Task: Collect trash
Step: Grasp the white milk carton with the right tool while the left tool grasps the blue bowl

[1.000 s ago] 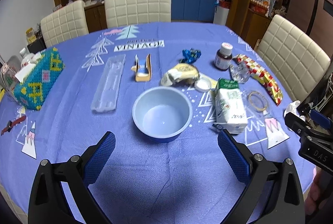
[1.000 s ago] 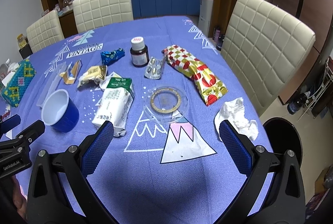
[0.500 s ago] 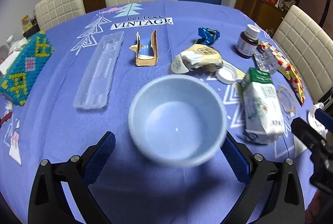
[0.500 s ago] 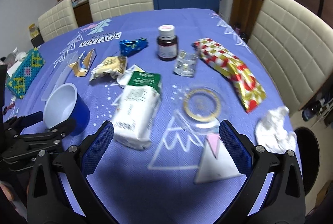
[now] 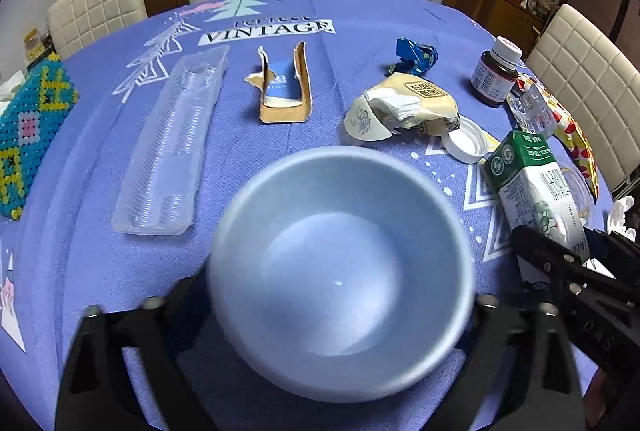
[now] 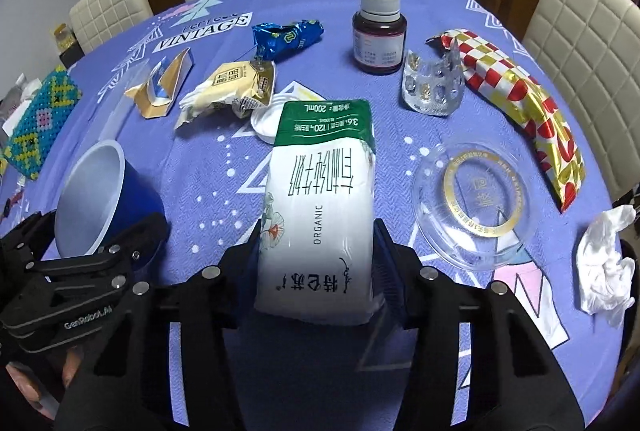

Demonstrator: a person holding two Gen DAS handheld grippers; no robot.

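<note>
My left gripper [image 5: 340, 295] is closed around the blue bowl [image 5: 340, 263], which fills the space between its fingers and hides the pads. The bowl also shows in the right wrist view [image 6: 100, 199] with the left gripper [image 6: 80, 271] at its side. My right gripper [image 6: 316, 263] is shut on the white and green milk carton [image 6: 320, 199], which lies on the blue tablecloth. The carton also shows in the left wrist view [image 5: 532, 183]. Other trash lies around: a blue wrapper [image 6: 286, 37], a beige snack packet [image 6: 232, 87], a torn gold box [image 6: 160, 87] and a crumpled tissue [image 6: 604, 259].
A brown pill bottle [image 6: 380, 31], a blister pack [image 6: 432, 87], a red-gold checked bag [image 6: 520, 99], a clear round lid [image 6: 476, 199] and a white cap [image 6: 266, 119] lie on the table. A clear plastic tray [image 5: 172, 151] and beaded tissue box [image 5: 28, 127] sit left. Chairs ring the table.
Both grippers moved forward and down and closed: the left onto the blue bowl, the right onto the milk carton. Both were open and empty before.
</note>
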